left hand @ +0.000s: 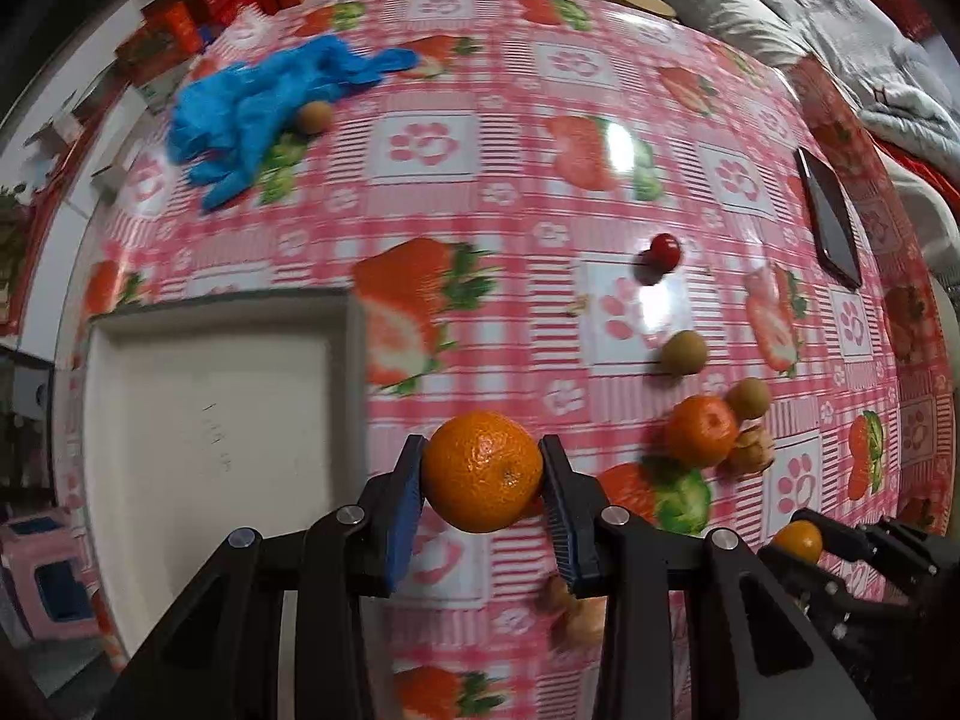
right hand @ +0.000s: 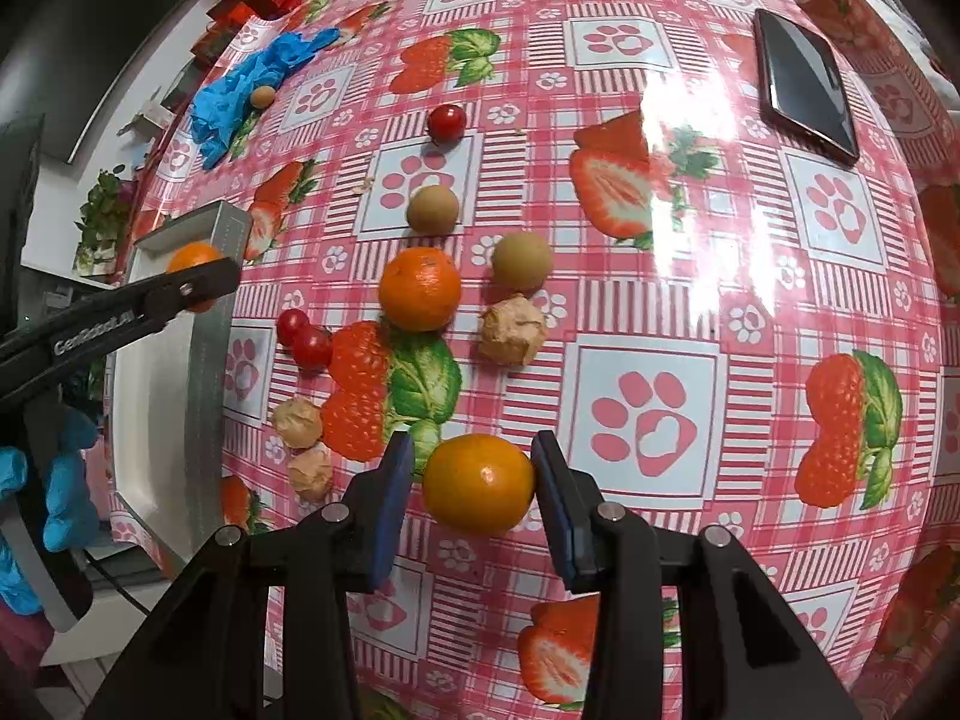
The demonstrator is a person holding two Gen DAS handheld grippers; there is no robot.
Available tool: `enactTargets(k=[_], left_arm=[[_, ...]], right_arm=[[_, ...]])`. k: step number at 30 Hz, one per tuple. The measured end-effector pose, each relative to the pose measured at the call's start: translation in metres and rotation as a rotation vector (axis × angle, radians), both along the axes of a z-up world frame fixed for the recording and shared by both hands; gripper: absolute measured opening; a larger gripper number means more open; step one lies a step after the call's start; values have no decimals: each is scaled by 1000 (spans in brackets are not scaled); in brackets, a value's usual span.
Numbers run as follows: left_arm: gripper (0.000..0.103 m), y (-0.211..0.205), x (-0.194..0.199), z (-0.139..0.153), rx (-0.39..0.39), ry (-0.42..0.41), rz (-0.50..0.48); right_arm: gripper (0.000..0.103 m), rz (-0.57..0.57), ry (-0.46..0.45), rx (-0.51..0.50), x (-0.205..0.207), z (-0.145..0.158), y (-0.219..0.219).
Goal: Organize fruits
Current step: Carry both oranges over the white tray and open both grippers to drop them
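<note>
While gripped: two oranges [left hand: 483, 471], loose third [right hand: 419, 288].

Each tool is matte black plastic: the left tool [left hand: 483, 474] and the right tool [right hand: 474, 483] both have angular linkage arms with triangular cut-outs, joined by round silver pivot pins [left hand: 352, 515], and flat fingers faced with ribbed blue pads [left hand: 401, 516]. Seen side-on from the right wrist camera, the left tool carries pale lettering [right hand: 93, 333] along one arm (too blurred to read with certainty). The hand [right hand: 60, 480] behind it wears a bright blue disposable glove.
</note>
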State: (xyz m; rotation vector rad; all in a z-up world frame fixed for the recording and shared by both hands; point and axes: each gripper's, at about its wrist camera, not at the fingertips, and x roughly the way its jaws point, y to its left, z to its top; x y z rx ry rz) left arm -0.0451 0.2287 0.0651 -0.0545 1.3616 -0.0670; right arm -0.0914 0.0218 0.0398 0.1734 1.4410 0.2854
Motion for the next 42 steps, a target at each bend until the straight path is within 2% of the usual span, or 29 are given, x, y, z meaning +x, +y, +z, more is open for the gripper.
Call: enactTargets(k=[8, 22, 27, 35, 42], left_arm=[[39, 53, -18, 4, 35, -4, 81], [39, 128, -52, -11, 78, 29, 194], [39, 145, -62, -19, 101, 41, 208], [39, 163, -67, -32, 90, 62, 237], [39, 167, -70, -41, 86, 64, 220]], right_arm=[[44, 67, -17, 3, 6, 10, 37], [44, 243, -38, 66, 22, 24, 157], [43, 292, -31, 69, 27, 20, 192], [43, 337, 4, 70, 30, 6, 230], [44, 350, 38, 63, 28, -8, 245]])
